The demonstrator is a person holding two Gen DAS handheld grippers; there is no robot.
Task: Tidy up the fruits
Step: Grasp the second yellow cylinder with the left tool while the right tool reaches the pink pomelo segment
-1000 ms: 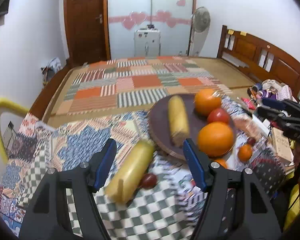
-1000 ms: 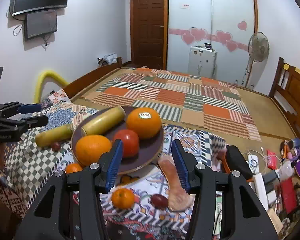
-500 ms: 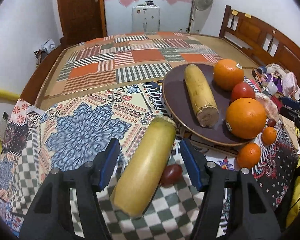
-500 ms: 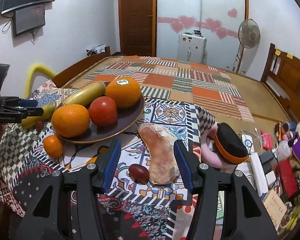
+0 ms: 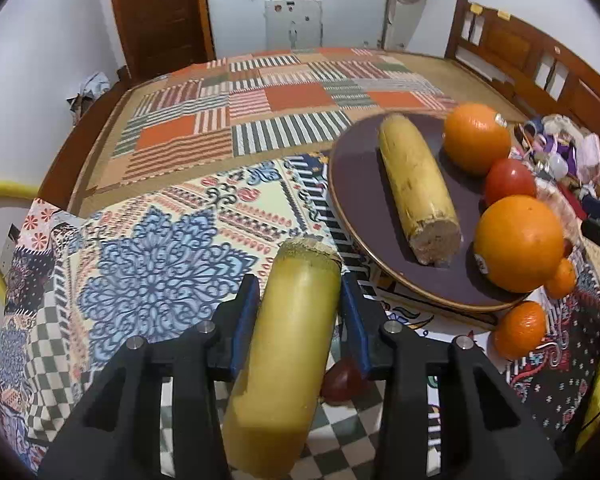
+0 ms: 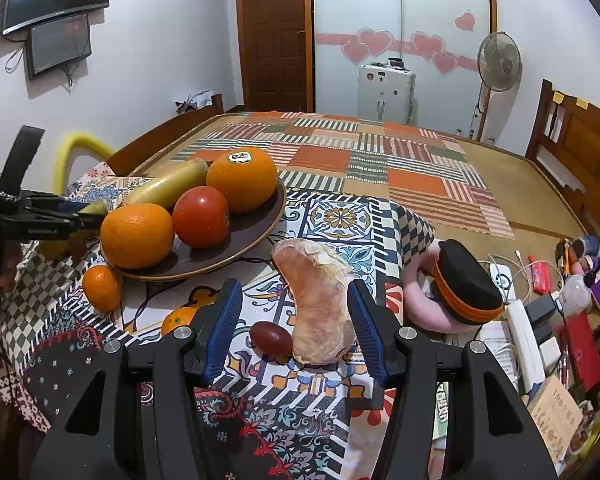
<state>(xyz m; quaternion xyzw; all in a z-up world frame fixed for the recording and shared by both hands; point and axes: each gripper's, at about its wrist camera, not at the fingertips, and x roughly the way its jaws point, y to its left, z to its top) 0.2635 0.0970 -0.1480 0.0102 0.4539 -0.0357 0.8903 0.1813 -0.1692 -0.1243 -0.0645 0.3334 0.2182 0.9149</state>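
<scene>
A dark round plate [image 5: 352, 184] holds a yellow sugarcane piece [image 5: 416, 188], two big oranges [image 5: 518, 242] and a red tomato [image 5: 510, 180]. My left gripper [image 5: 300, 312] is shut on a second yellow cane piece [image 5: 288, 356] lying on the patterned cloth beside the plate. My right gripper [image 6: 296, 316] is open, its jaws on either side of a pale pink peeled fruit segment [image 6: 318, 300] on the cloth. A dark red date [image 6: 271, 339] lies by that segment. The plate [image 6: 260, 236] also shows in the right wrist view.
Small tangerines [image 6: 102, 287] lie near the plate's front edge. Another dark red fruit [image 5: 342, 380] sits right of the held cane. A pink and black pouch [image 6: 456, 284], power strip and clutter fill the table's right end. A bed lies beyond.
My left gripper moved forward around the cane piece and closed on it. My right gripper moved right and down, from the plate to straddle the pink segment.
</scene>
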